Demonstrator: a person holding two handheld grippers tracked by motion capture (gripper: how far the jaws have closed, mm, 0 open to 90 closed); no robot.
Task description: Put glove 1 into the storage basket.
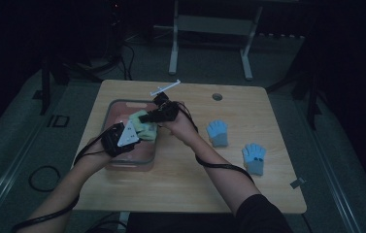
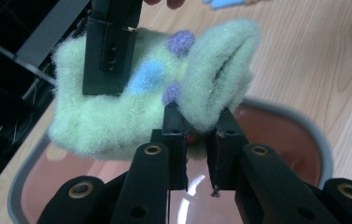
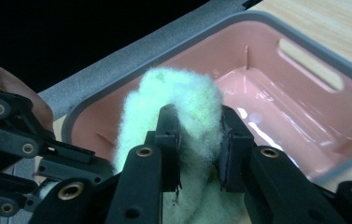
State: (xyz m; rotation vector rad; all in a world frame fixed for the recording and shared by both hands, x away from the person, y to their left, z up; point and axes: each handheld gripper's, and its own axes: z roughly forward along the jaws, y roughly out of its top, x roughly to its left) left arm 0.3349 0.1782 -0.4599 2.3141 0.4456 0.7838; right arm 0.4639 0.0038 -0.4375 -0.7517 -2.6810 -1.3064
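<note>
Both tongs, left [image 2: 197, 140] and right [image 3: 200, 140], clamp the green glove [image 2: 117, 116], apparently hanging directly above the bin [image 3: 276, 88].

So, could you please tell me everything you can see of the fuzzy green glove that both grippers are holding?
The green glove is pale green, fluffy like felted wool, with blue and purple spots on one face. Its cuff opening gapes as a slit beside the left gripper, whose jaws pinch the edge there. The right gripper clamps another bunched part of it. Held between both, the glove hangs crumpled in the air over the pink bin at the table's left side, apart from the bin's floor.
</note>
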